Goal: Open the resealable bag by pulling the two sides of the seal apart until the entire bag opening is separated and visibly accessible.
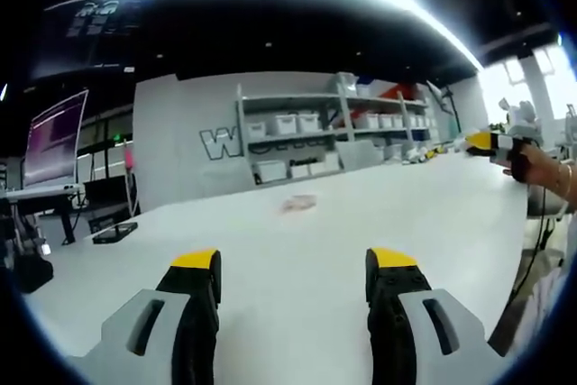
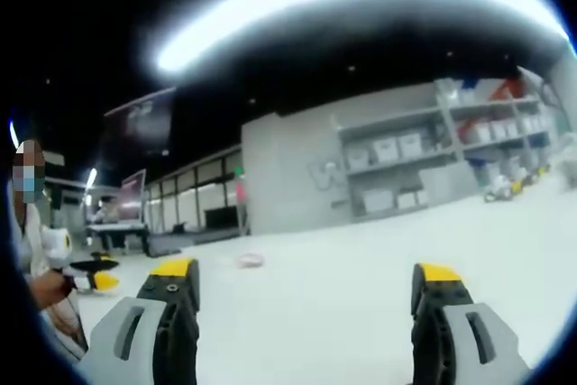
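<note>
Lying flat on the white tabletop (image 1: 379, 223), well beyond both tools, a small, pale, pinkish resealable bag (image 1: 298, 204) is seen near the middle of the left gripper view; in the right gripper view the same bag (image 2: 250, 260) appears as a small pale patch on the far part of the table, left of centre. Whether its seal is parted cannot be told at this distance. Nothing touches it.

The left gripper (image 1: 293, 279), grey with black jaws tipped in yellow, is held above the near part of the table with its jaws spread wide; nothing is held between them and nothing is touched. The right gripper (image 2: 308, 290), of the same make, is likewise spread wide and carries nothing; it is also seen at the far right edge of the left gripper view (image 1: 491, 142), held in a person's hand (image 1: 541, 167).

Behind the table a grey wall (image 1: 180, 160) is seen bearing large pale lettering that begins with "W"; the rest is covered by grey metal shelving (image 1: 334, 128) stacked with white storage bins. A monitor with a purple screen (image 1: 56, 137) stands at the far left. In the right gripper view a person in white (image 2: 32, 250) is seen at the left edge.
</note>
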{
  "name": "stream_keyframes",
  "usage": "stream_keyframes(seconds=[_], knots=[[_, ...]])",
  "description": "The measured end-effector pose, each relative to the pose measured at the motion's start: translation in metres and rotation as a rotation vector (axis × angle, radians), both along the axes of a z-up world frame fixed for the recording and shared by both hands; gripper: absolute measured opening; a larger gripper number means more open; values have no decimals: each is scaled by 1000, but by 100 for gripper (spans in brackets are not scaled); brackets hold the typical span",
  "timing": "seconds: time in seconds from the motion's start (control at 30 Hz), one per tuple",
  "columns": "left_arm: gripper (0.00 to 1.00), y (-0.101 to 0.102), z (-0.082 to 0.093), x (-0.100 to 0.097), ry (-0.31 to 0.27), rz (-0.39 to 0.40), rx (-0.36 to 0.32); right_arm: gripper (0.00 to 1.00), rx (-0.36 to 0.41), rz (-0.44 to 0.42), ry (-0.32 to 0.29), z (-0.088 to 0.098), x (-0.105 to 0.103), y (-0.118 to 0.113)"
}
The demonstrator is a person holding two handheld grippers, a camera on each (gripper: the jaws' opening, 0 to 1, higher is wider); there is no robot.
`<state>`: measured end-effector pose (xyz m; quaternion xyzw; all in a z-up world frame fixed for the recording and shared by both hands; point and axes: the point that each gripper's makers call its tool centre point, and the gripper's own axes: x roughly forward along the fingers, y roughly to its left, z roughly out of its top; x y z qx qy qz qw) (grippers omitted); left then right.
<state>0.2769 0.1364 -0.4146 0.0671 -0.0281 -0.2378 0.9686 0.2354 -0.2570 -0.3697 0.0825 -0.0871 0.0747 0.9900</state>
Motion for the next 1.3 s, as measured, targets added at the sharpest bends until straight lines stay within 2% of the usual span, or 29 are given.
stream_keyframes(seconds=[0.2, 0.37, 0.8, 1.3], knots=[[65, -3, 1, 0, -1, -16, 1, 99, 23, 5, 3, 1, 2, -1], [65, 0, 4, 0, 1, -19, -24, 99, 30, 2, 5, 1, 4, -1], [64, 6, 1, 9, -2, -13, -5, 99, 43, 17, 3, 2, 5, 3], [64, 8, 0, 6, -16, -11, 8, 99, 47, 20, 1, 2, 2, 5]])
